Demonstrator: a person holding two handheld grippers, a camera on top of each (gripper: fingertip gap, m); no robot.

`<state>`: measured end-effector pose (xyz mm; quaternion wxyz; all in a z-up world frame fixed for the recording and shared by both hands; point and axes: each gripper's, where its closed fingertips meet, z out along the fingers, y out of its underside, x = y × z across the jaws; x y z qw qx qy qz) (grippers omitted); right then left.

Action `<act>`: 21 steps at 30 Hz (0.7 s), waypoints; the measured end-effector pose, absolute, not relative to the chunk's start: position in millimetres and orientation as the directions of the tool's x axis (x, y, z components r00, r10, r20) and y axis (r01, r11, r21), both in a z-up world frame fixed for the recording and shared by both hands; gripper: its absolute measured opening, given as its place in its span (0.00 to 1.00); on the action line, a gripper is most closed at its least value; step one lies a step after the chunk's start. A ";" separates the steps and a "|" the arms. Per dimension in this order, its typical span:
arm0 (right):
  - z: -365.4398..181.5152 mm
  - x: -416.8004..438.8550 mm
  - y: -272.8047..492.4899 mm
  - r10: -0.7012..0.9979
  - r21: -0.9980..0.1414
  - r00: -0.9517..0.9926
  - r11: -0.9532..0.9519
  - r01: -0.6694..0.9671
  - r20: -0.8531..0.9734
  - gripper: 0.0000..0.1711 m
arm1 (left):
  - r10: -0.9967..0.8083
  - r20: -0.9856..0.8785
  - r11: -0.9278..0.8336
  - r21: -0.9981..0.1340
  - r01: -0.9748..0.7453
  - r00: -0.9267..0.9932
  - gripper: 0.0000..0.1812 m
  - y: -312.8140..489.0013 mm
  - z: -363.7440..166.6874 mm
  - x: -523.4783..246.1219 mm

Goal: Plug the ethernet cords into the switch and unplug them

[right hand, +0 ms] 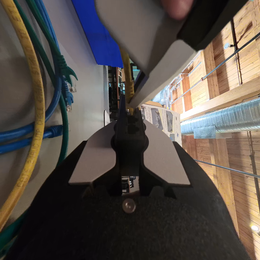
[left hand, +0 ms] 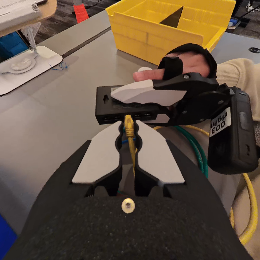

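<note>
In the left wrist view, left gripper (left hand: 128,123) at centre frame, the two fingers close on both sides of the yellow cord (left hand: 129,129) but if really pinching it, cannot tell; plug already sitting in the middle port of the black switch (left hand: 112,108). Switch lifted above the grey table (left hand: 56,106), clamped flat between the fingers of the right gripper (right hand: 129,126) coming from right of frame. Behind, upper right, a yellow bin (left hand: 161,35); in right wrist view, at left, loose blue cords (right hand: 56,98) and green cord (right hand: 63,66) lying on table
</note>
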<state>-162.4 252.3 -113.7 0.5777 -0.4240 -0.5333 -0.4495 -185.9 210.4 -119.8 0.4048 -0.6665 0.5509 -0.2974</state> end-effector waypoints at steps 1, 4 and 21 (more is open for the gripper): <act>-114.2 -161.9 252.8 -0.063 -0.011 0.027 0.232 0.973 0.998 0.18 | -0.975 -0.055 -0.062 -0.866 -0.496 0.217 0.07 210.7 -120.9 -184.8; -118.9 -160.1 254.6 -0.048 0.001 0.010 0.221 0.975 0.999 0.18 | -0.970 -0.103 -0.032 -0.845 -0.534 0.221 0.06 212.6 -126.7 -183.8; -127.9 -171.3 261.1 0.036 -0.092 0.086 0.207 0.974 0.996 0.18 | -0.947 -0.175 -0.043 -0.760 -0.649 0.269 0.07 215.7 -131.5 -199.7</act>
